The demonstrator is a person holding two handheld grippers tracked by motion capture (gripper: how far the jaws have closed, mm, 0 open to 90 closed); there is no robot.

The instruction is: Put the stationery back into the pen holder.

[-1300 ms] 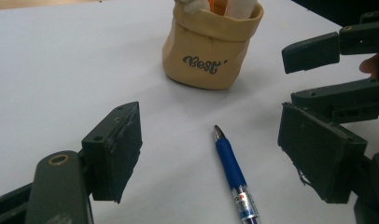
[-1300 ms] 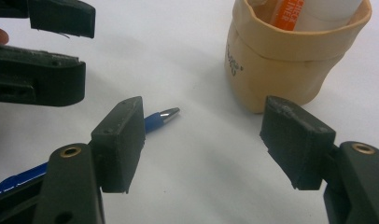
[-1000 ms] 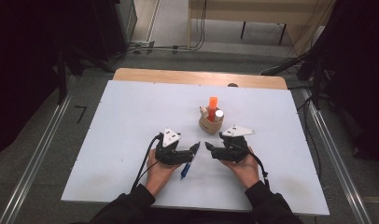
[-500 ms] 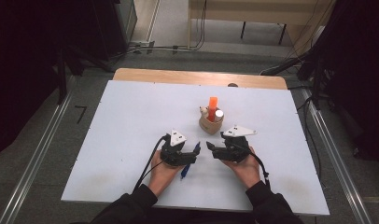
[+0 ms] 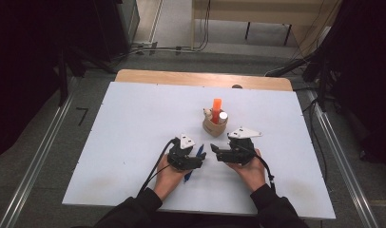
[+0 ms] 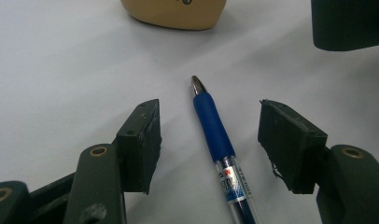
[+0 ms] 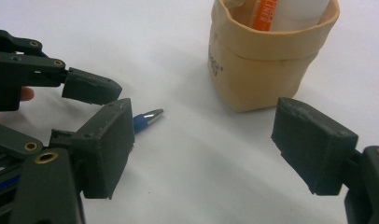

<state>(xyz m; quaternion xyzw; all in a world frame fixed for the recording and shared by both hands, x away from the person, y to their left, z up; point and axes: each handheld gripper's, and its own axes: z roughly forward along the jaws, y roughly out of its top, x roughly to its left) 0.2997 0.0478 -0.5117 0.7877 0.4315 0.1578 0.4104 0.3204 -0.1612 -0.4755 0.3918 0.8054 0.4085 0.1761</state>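
Note:
A blue pen [image 5: 193,165] [image 6: 215,135] lies flat on the white table [image 5: 134,123], its metal tip [image 7: 150,115] pointing toward a tan pot [image 5: 215,127] [image 7: 267,65]. My left gripper [image 5: 201,158] [image 6: 211,120] is open and low over the table, one jaw on each side of the pen's blue grip, neither touching it. My right gripper [image 5: 214,152] [image 7: 206,126] is open and holds nothing, its jaws facing the left gripper [image 7: 87,89], with the pot just beyond. An orange marker [image 5: 216,108] [image 7: 262,14] and a white tube [image 5: 223,116] [image 7: 299,9] stand in the pot.
A wooden strip [image 5: 200,78] runs along the table's far edge. Bare white surface lies left of and beyond the pot. Metal rails [image 5: 34,161] flank the table on the floor, and dark equipment stands at both sides.
My left gripper has shifted slightly right and nearer, settling over the pen. The right gripper, the pen and the pot have stayed put.

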